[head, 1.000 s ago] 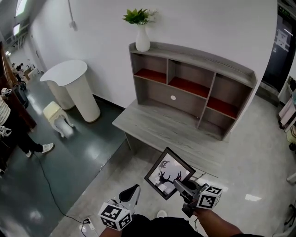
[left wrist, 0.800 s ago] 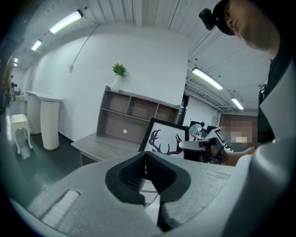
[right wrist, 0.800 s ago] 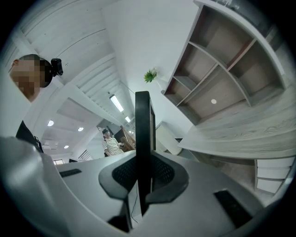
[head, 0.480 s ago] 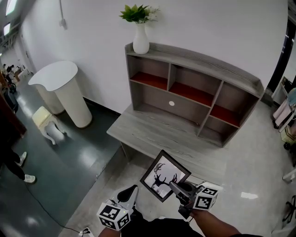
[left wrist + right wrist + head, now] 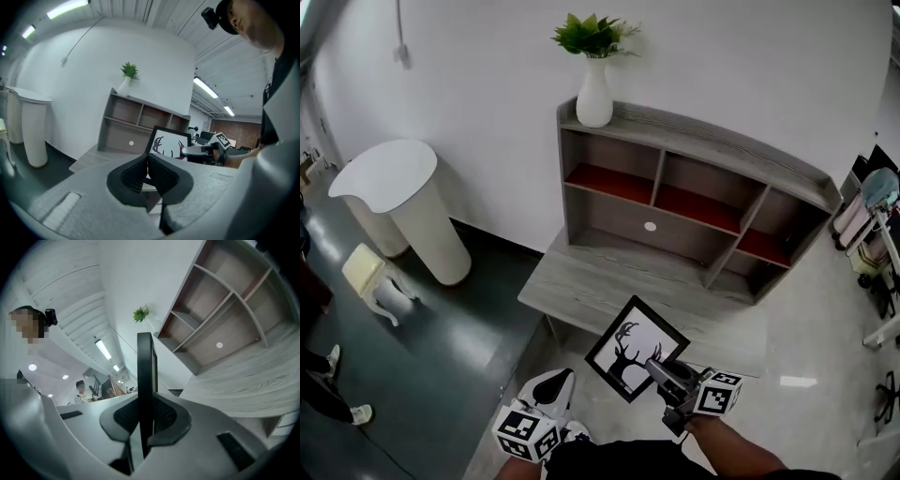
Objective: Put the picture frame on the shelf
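Note:
A black picture frame (image 5: 635,349) with a deer-antler print hangs in the air in front of the desk, with my right gripper (image 5: 656,369) shut on its lower right edge. In the right gripper view the frame (image 5: 145,366) stands edge-on between the pads. My left gripper (image 5: 558,382) hangs low at the left, shut with nothing in it, and its pads (image 5: 157,171) meet. From it the frame (image 5: 169,143) shows to the right. The grey shelf unit (image 5: 694,202) with red-floored compartments stands on a desk (image 5: 609,281) ahead.
A white vase with a green plant (image 5: 594,94) stands on the shelf's top left corner. A white pedestal table (image 5: 394,187) and a small stool (image 5: 370,277) stand at the left. A person's legs (image 5: 323,380) show at the far left. Racks (image 5: 872,234) stand at the right.
Both grippers and the view have moved towards the desk and shelf, which now look nearer. The frame stays in the right gripper. The person at the left has slid out of view.

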Motion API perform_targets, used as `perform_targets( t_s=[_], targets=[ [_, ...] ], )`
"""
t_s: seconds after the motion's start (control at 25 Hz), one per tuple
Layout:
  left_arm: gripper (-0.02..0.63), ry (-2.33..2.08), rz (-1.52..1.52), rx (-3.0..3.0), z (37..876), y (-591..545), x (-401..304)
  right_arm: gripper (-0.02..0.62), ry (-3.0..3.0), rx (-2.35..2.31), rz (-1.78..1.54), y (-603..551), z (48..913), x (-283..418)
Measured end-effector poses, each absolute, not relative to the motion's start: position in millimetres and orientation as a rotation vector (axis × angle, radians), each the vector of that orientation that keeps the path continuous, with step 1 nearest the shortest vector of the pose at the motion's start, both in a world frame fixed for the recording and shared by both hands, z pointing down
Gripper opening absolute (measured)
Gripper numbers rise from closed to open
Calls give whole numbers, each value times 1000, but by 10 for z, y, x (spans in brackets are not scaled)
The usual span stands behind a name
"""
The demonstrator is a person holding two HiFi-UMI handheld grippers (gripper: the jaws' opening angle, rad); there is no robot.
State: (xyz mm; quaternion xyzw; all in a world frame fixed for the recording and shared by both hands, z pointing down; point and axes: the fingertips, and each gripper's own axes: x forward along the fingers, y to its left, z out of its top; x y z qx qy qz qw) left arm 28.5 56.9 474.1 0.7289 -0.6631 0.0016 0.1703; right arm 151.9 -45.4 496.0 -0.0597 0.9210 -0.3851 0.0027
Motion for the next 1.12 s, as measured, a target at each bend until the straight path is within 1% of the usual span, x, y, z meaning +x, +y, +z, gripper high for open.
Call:
perform_targets(
  t_s=[0.32, 0.72, 0.88, 1.12],
  targets=[
    [9, -1783, 36, 2142, 4916, 455, -365, 49, 2840, -357, -1198, -535, 5017, 1057],
    [9, -1733, -30, 2159, 4926, 95, -708, 49, 2854, -419, -1143, -781, 4908, 787],
    [9, -1719, 18, 2214, 4825, -147, -760, 49, 2850, -449, -1088, -1081, 4837, 722],
    [9, -1735, 61, 2221, 4715, -668, -1021, 49, 2818, -445, -1012, -1631, 4656, 520]
  ],
)
